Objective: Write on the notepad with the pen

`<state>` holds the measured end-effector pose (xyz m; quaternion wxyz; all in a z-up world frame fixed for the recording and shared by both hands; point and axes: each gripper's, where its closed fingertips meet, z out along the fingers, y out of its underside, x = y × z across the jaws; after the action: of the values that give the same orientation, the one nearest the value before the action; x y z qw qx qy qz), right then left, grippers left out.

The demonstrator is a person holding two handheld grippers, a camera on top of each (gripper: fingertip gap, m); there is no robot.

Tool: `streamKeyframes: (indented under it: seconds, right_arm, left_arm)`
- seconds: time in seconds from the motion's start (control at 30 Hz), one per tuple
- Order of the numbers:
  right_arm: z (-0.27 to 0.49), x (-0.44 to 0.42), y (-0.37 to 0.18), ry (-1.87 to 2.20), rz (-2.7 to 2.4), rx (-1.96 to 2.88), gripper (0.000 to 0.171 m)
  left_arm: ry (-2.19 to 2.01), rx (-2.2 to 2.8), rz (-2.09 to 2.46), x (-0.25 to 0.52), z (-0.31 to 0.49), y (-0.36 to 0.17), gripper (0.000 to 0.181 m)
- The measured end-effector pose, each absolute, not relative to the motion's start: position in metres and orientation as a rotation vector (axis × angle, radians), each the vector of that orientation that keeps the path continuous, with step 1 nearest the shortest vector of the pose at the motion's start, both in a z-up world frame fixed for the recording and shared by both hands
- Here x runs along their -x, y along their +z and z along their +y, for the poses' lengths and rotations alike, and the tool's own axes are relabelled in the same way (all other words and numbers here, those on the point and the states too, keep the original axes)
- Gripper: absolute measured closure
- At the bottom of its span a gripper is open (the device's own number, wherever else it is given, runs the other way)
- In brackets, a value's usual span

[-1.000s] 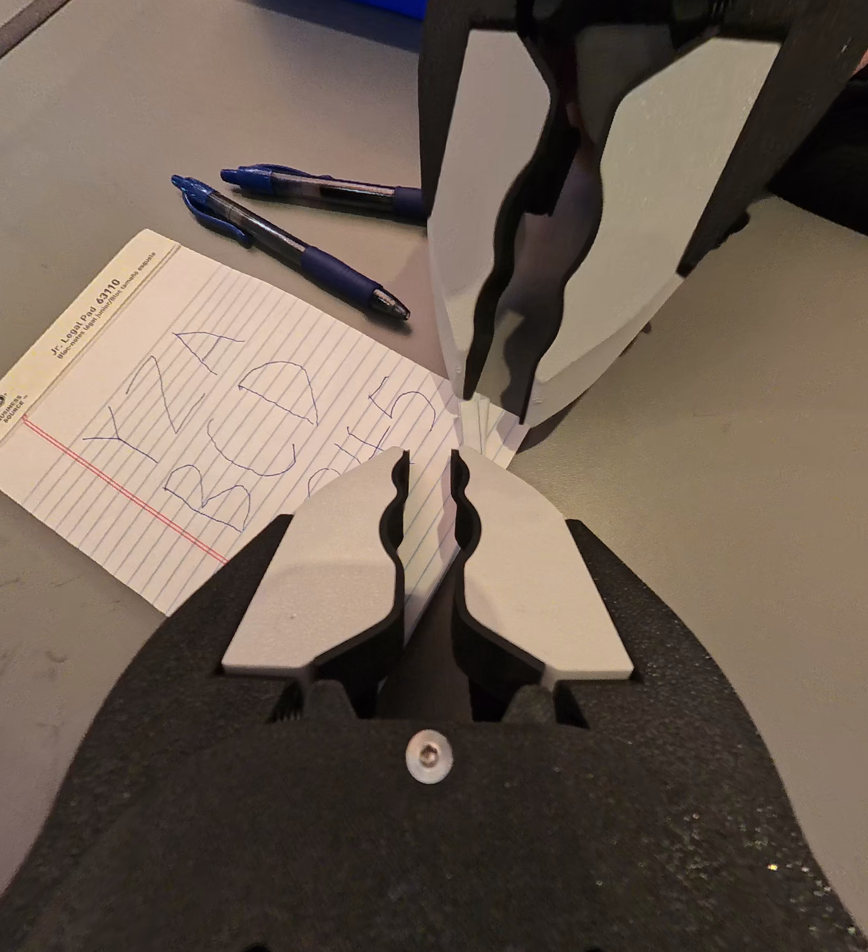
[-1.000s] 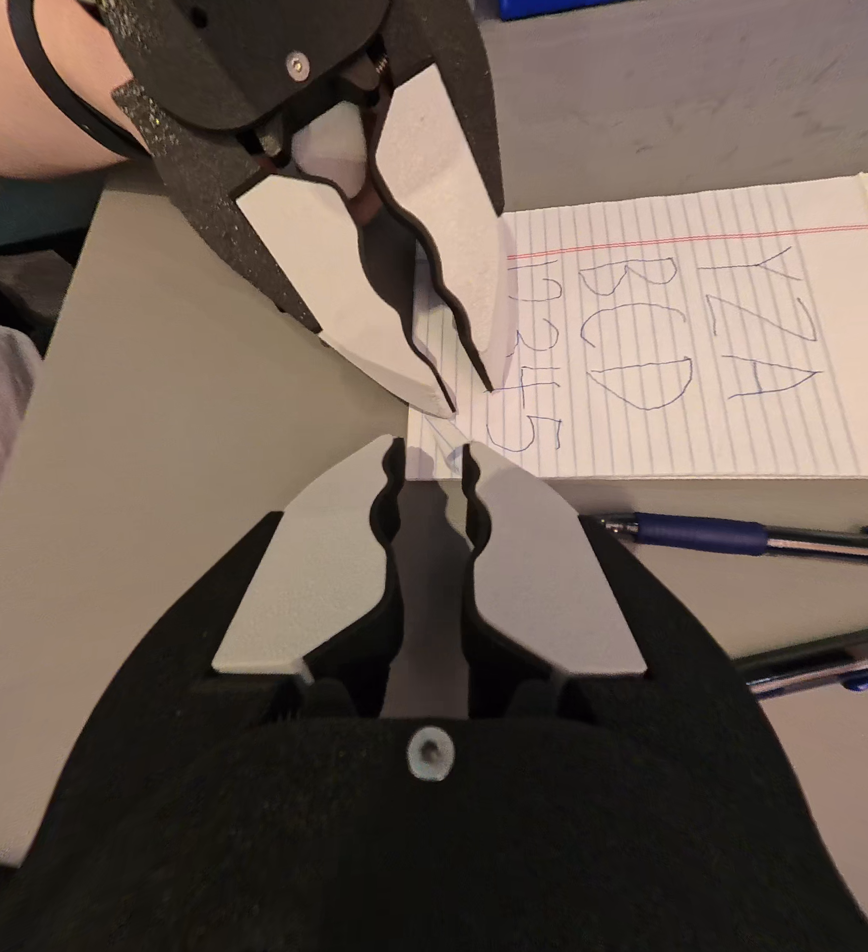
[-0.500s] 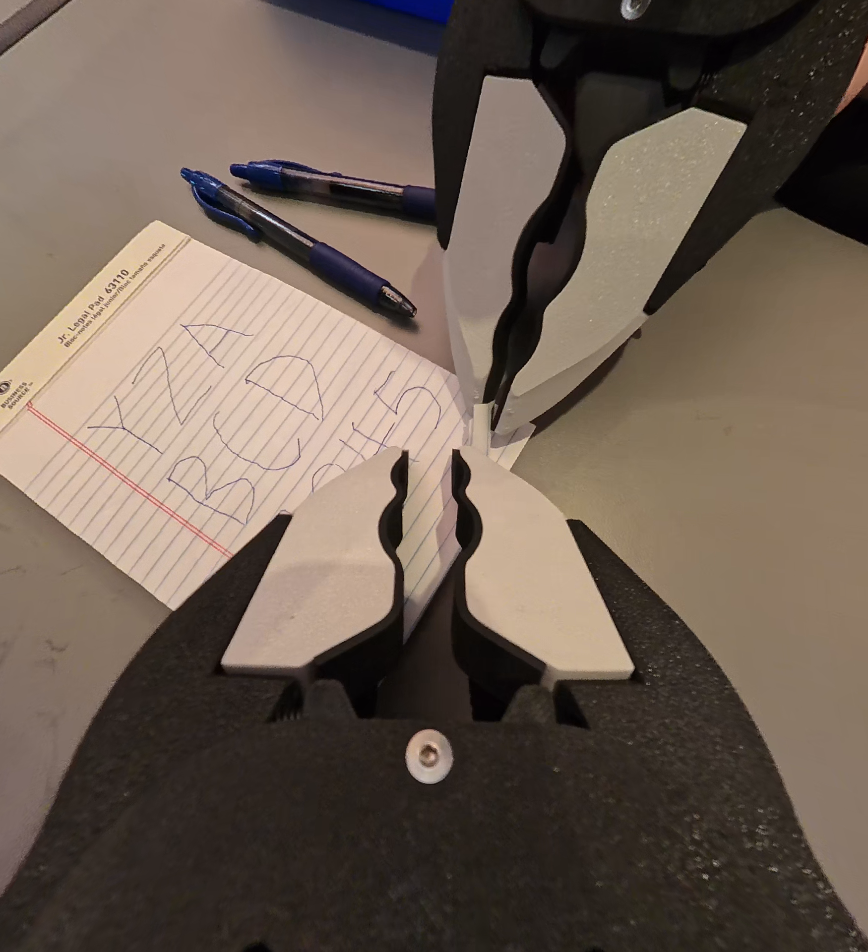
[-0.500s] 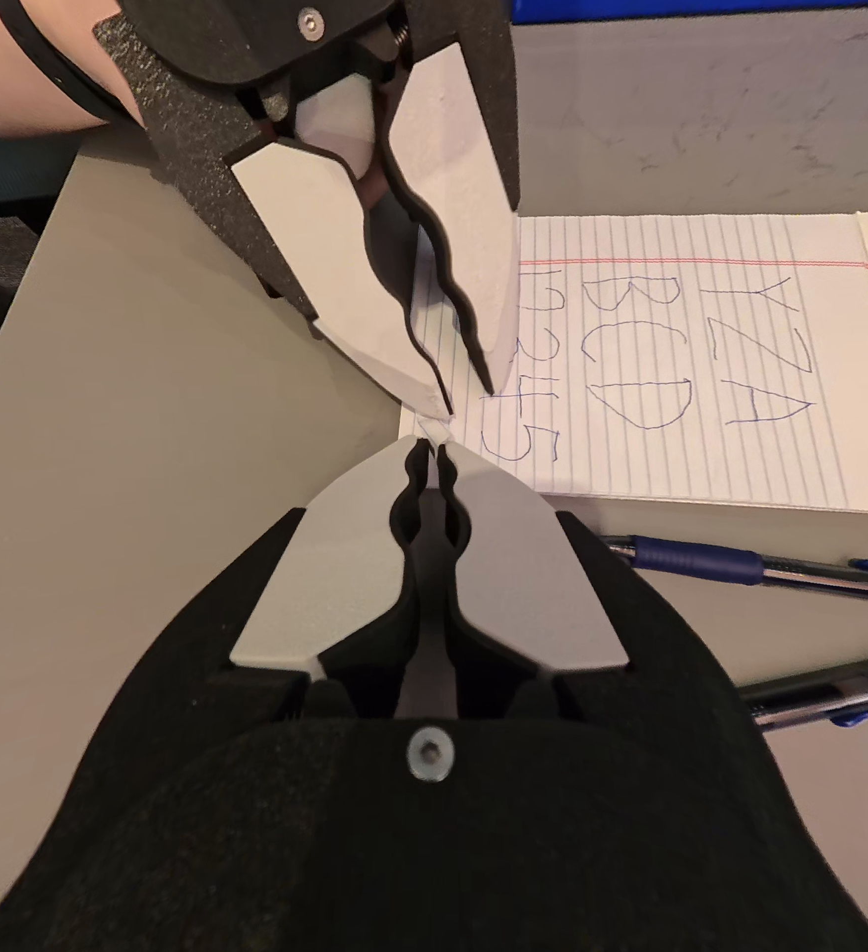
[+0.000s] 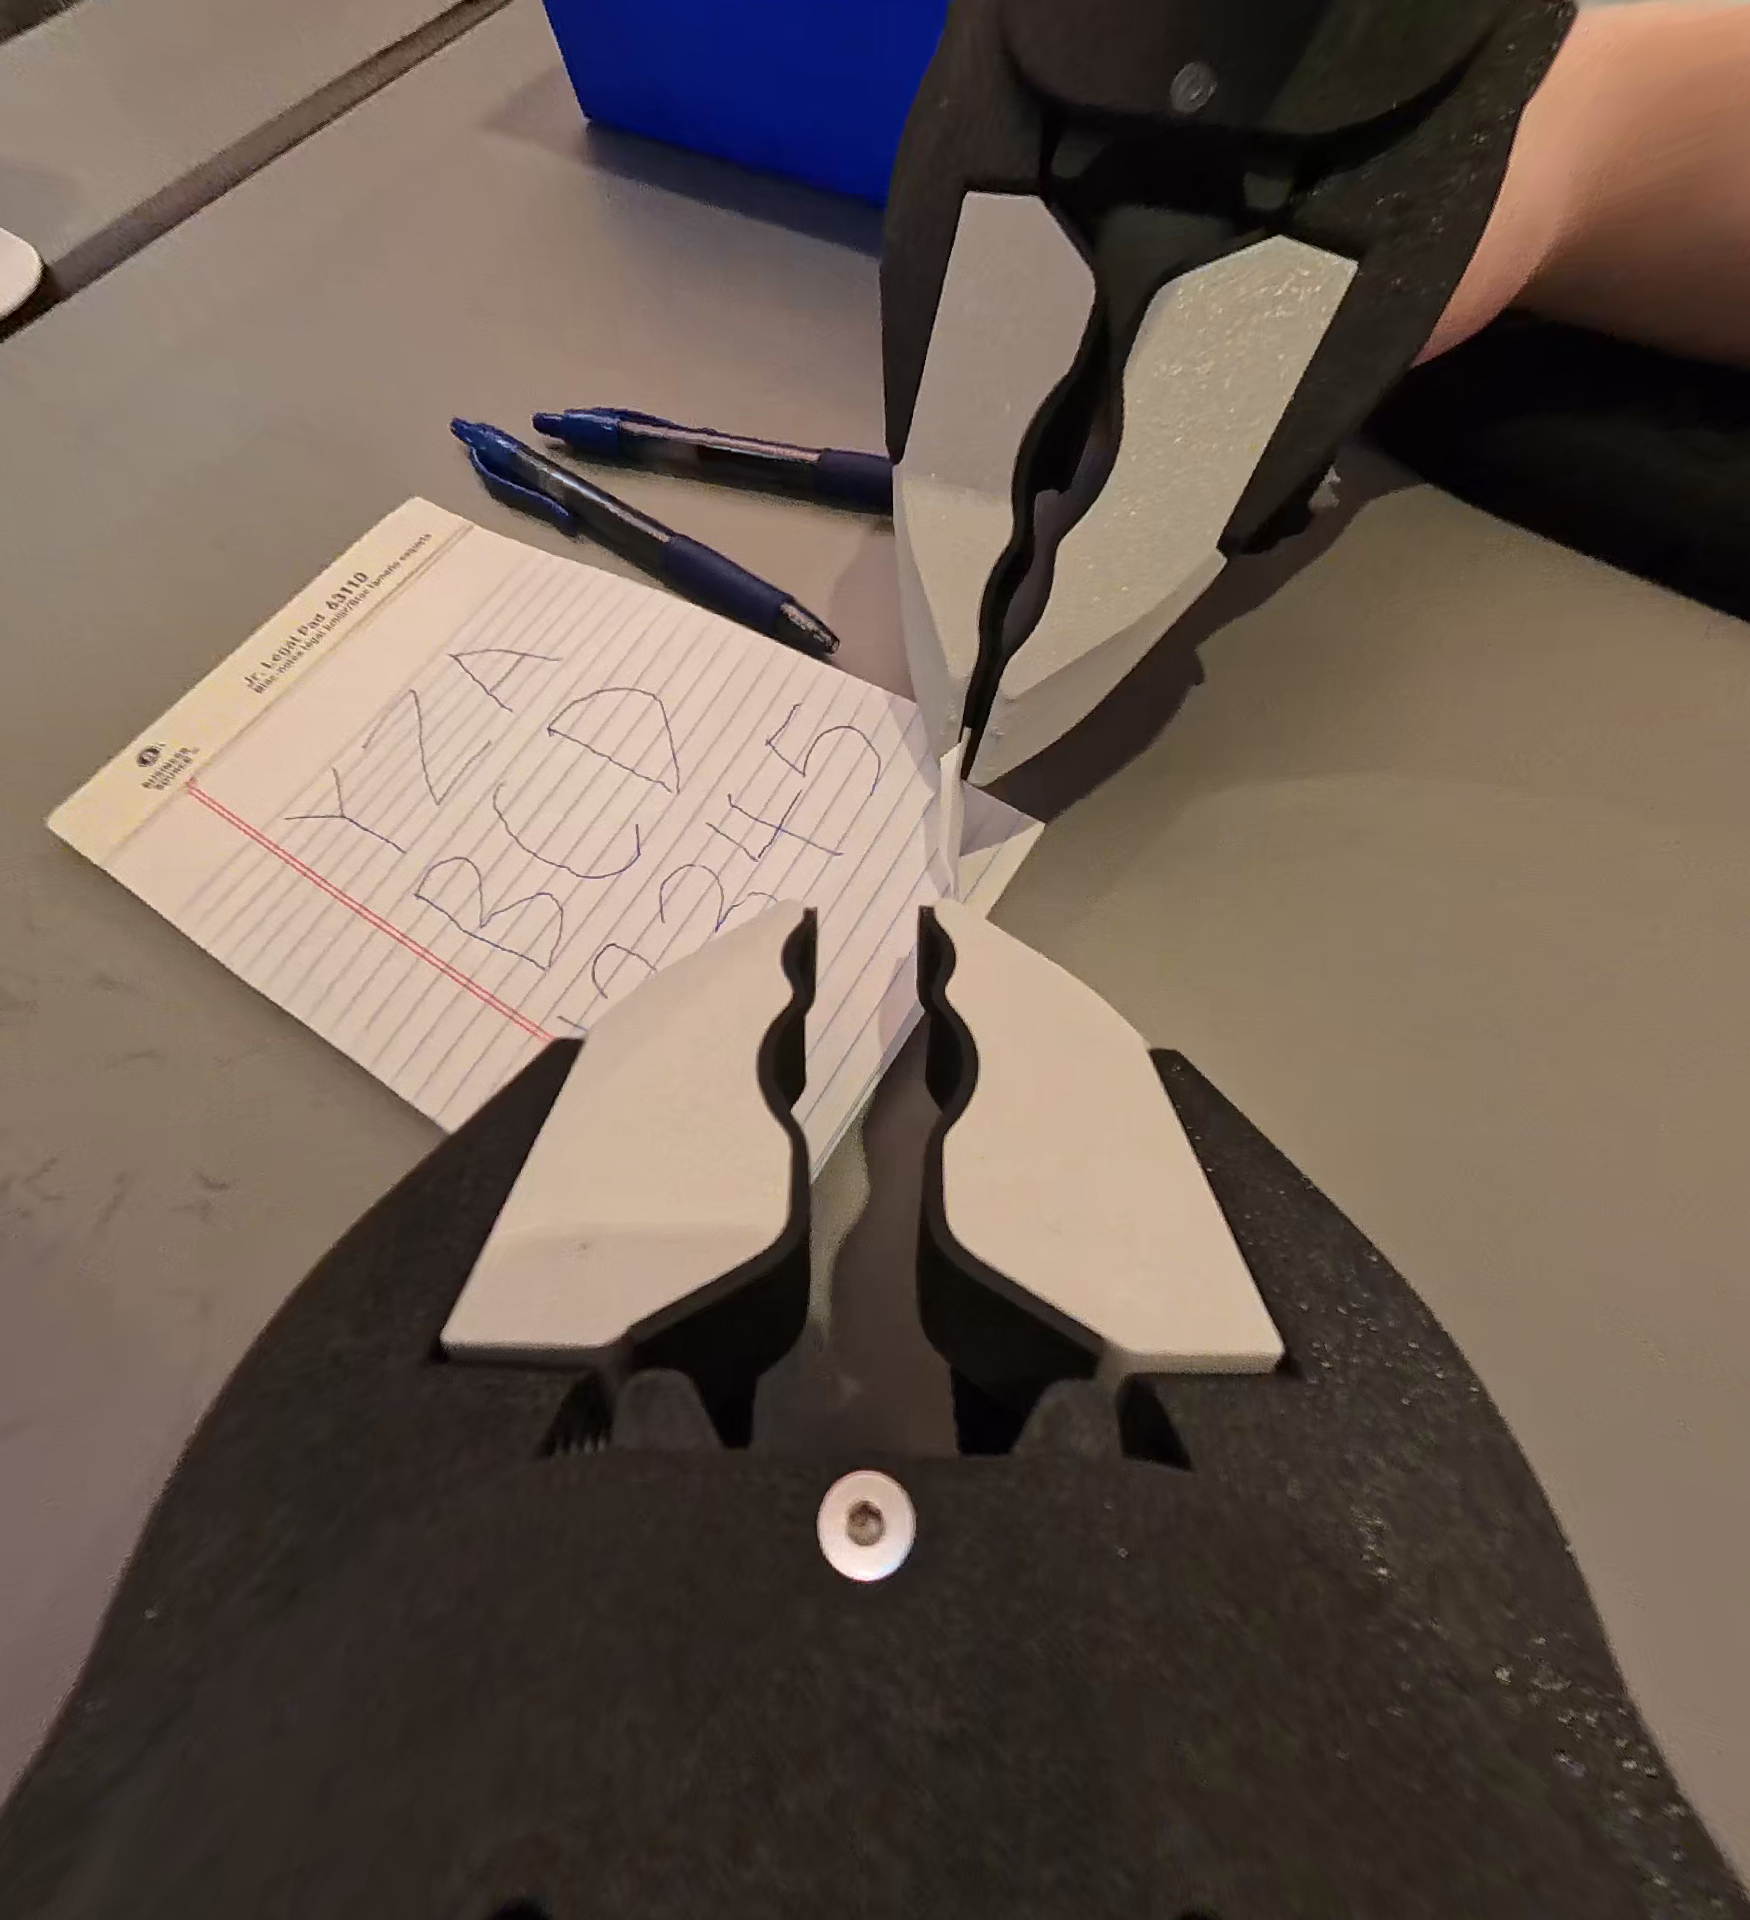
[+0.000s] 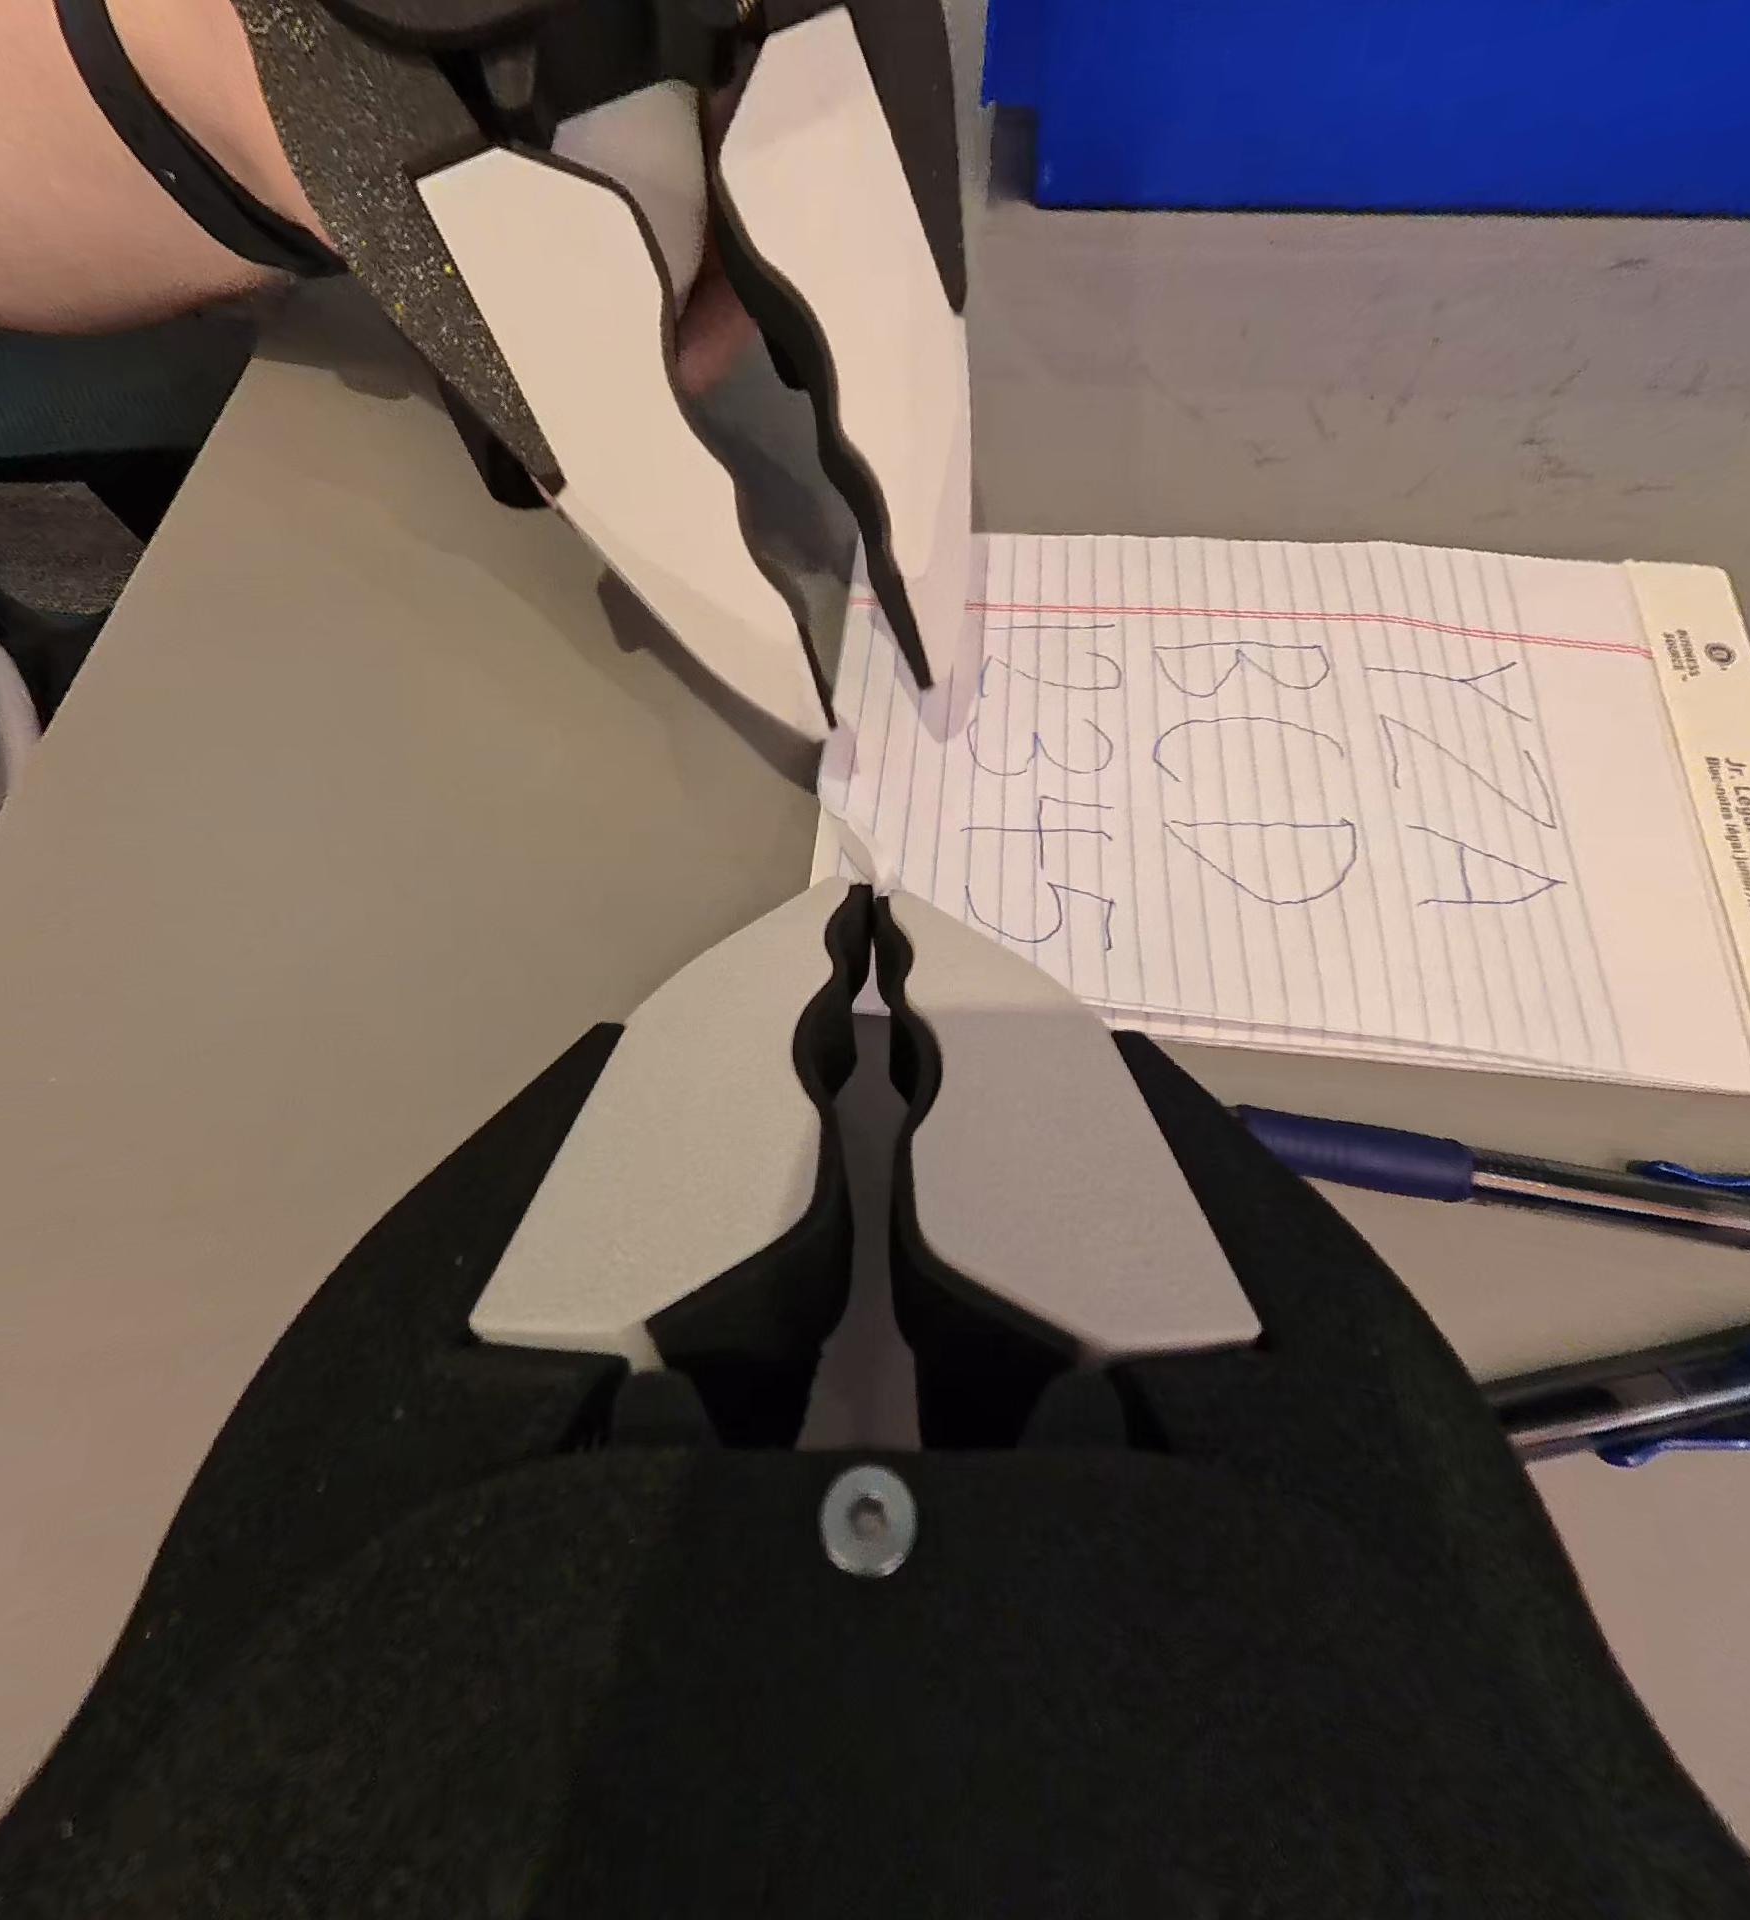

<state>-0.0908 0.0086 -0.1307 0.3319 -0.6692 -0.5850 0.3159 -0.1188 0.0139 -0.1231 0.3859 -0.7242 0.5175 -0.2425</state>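
Directly ahead of the right gripper, a lined notepad lies flat on the grey table, its top sheet covered with blue handwriting. The right gripper's two fingers are pressed together, pinching the near corner of the top sheet, which is lifted and creased away from the sheets below. In the left wrist view the same gripper comes down from above, its tips closed on the raised paper corner just beyond the left gripper.

The left gripper has its fingers parted, with a clear gap between them, and holds nothing; the bottom edge of the notepad shows through that gap. In the right wrist view this gripper points steeply down at the pad's bottom edge, its tips spread and at or just above the paper; contact cannot be told.

Two blue pens lie on the table to the right of the right gripper, beside the long edge of the pad: the nearer pen and the farther pen, neither held. In the left wrist view both pens lie beyond the pad, to the left of the descending gripper. A blue box stands farther off on the table.
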Motion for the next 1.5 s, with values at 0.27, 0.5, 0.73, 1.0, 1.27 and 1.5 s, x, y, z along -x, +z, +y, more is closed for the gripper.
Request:
streamKeyframes:
  seconds: [0.27,0.5,0.73,1.0,1.27,1.5]
  right_arm:
    - [0.006,0.091,-0.133,0.754,-1.595,1.687,0.171]
    - [0.003,0.092,-0.136,0.739,-1.628,1.675,0.171]
    - [0.001,0.091,-0.140,0.728,-1.658,1.682,0.171]
    - [0.003,0.088,-0.148,0.621,-1.710,1.687,0.163]
    - [0.003,0.088,-0.148,0.624,-1.707,1.690,0.160]
    - [0.004,0.087,-0.149,0.631,-1.702,1.709,0.160]
  left_arm:
    - [-0.580,1.848,1.392,0.106,0.020,-0.128,0.164]
    - [-0.639,1.856,1.416,0.096,0.021,-0.127,0.164]
    - [-0.695,1.878,1.435,0.093,0.016,-0.129,0.163]
    - [-0.704,1.900,1.450,0.092,0.011,-0.137,0.163]
    - [-0.718,1.881,1.465,0.091,0.008,-0.133,0.163]
    - [-0.651,1.881,1.531,0.092,0.009,-0.140,0.163]
